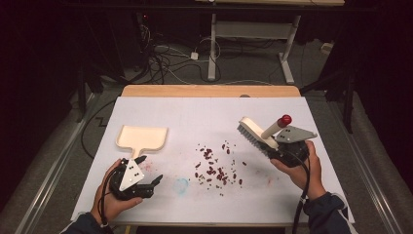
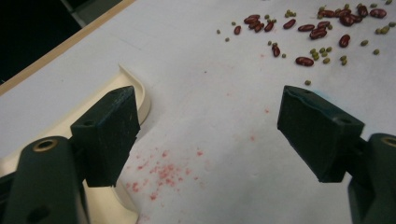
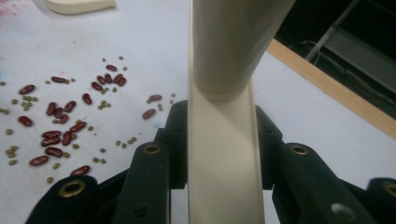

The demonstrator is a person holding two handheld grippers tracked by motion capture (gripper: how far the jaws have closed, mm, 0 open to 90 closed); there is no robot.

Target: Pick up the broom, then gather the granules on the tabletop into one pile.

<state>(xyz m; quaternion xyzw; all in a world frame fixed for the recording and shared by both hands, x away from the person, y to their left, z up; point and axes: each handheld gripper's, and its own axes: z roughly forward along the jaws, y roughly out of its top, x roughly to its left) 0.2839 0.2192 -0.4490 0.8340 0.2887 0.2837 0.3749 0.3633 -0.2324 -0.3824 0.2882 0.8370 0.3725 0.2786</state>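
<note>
We see a table (image 1: 146, 91) covered by a white sheet (image 1: 204, 114) that carries faint red and blue stains. On its left part lies a cream dustpan (image 1: 142, 137), flat, with its short handle toward the person. The left gripper (image 1: 148, 169) sits just beside that handle in the left hand (image 1: 111, 192); its jaws are spread wide with only bare sheet between them, and in the left gripper view the dustpan (image 2: 133, 100) edge runs just behind one jaw. On the right, the right hand (image 1: 304, 168) holds the right gripper (image 1: 272, 146) pinched on the flat cream back of a brush (image 1: 258, 132), raised and tilted, bristles facing left, with a red-tipped handle. In the middle, between the two grippers, lie scattered red beans (image 1: 214, 168) mixed with tiny green ones (image 3: 100, 105)
</note>
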